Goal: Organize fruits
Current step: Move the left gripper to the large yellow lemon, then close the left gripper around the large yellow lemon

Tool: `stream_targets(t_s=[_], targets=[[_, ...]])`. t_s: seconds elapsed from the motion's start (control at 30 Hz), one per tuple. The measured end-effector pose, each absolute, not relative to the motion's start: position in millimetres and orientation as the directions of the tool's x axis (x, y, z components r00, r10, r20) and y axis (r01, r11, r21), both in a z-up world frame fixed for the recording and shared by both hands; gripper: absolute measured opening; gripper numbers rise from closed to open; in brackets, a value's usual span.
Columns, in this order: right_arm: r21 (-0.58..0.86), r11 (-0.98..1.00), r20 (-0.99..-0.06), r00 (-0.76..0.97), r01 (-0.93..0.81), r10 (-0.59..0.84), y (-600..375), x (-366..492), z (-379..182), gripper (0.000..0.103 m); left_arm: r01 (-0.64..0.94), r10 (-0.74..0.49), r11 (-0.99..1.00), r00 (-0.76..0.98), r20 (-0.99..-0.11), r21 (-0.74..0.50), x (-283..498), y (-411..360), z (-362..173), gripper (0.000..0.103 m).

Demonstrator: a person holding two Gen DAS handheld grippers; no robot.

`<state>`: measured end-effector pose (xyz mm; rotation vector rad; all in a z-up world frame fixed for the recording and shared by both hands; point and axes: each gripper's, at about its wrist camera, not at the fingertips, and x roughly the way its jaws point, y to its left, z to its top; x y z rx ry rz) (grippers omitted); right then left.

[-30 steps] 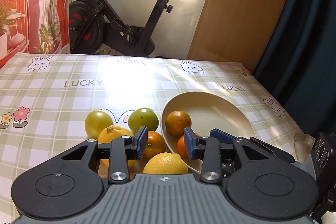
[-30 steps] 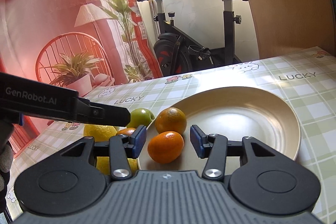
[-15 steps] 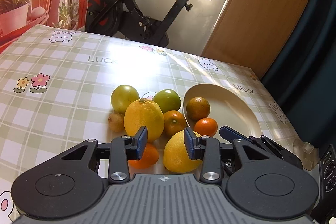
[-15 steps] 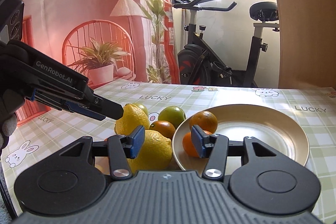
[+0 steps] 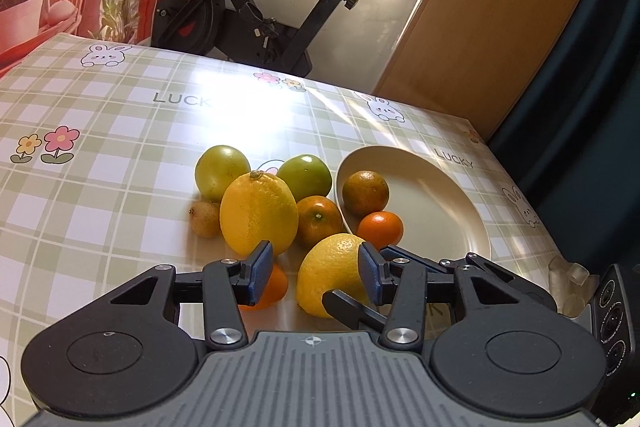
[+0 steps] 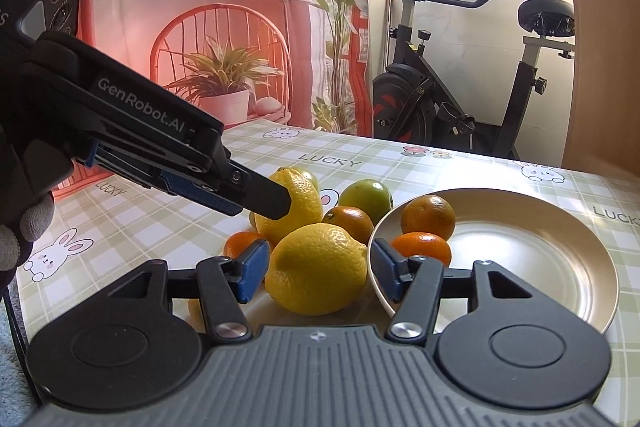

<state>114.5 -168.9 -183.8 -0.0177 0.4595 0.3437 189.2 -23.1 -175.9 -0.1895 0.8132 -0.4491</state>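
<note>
A beige plate point(image 5: 448, 203) point(image 6: 560, 259) holds two oranges point(image 5: 366, 189) point(image 5: 380, 229). Beside it on the checked tablecloth lie two lemons point(image 5: 258, 213) point(image 5: 332, 273), two green fruits point(image 5: 220, 171) point(image 5: 306, 177), an orange point(image 5: 318, 221), a small orange point(image 5: 274, 287) and a small yellow fruit point(image 5: 204, 219). My left gripper point(image 5: 316, 273) is open and empty above the near lemon. My right gripper point(image 6: 318, 271) is open, its jaws on either side of the near lemon point(image 6: 316, 269), not touching it. The left gripper body point(image 6: 160, 143) shows in the right wrist view.
The table's right edge point(image 5: 560, 247) lies just past the plate, with a clear plastic corner guard point(image 5: 570, 275). An exercise bike point(image 5: 256, 11) stands behind the table. A gloved hand point(image 6: 20, 211) holds the left gripper.
Both grippers have pulled back and risen from the plate. The right gripper has swung left from the plate's oranges to the near lemon. More of the fruit pile shows.
</note>
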Motion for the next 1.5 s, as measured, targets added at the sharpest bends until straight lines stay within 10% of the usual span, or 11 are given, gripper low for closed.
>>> stream_targets(t_s=[1.5], targets=[[0.039, 0.933, -0.508, 0.797, -0.358, 0.327, -160.3, 127.0, -190.9, 0.056, 0.325, -0.492, 0.871, 0.562, -0.665, -0.369, 205.4, -30.3, -197.3, 0.056]])
